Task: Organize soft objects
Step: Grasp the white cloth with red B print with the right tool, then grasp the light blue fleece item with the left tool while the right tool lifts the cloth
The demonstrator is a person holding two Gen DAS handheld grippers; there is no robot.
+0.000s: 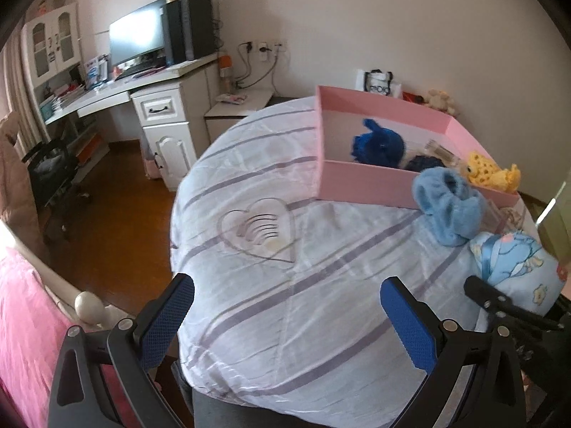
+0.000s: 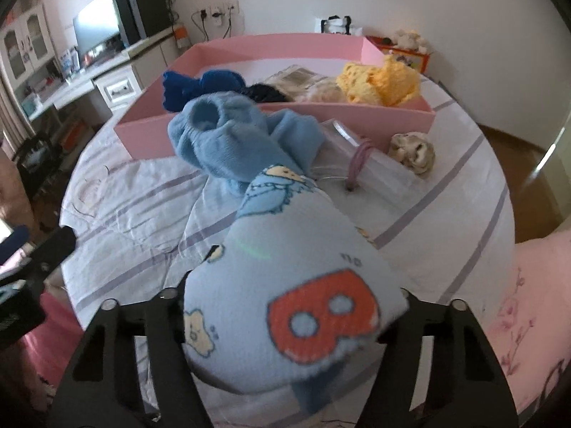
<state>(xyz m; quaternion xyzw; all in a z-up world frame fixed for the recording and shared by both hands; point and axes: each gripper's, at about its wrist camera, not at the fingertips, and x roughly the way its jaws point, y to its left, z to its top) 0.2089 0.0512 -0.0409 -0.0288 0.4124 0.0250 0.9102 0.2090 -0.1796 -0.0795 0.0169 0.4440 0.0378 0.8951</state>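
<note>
in the right wrist view, a pale blue printed fleece cloth with a red patch (image 2: pixel 285 306) is grasped by the right claw (image 2: pixel 296 324) at lower centre, draped over the striped white bed sheet (image 2: pixel 142 192). above it a fuzzy light blue sock (image 2: pixel 228 139) lies against the pink cardboard box (image 2: pixel 357 116). the left claw (image 1: pixel 287 301) is seen released, nothing between its blue pads, low in the left wrist frame.

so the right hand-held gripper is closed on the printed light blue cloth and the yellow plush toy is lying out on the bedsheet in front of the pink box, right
Not quite. The right hand-held gripper is closed on the printed light blue cloth, but the yellow plush toy is not on the bedsheet. It sits in the pink box, at its right end. The right wrist view shows this.
</note>
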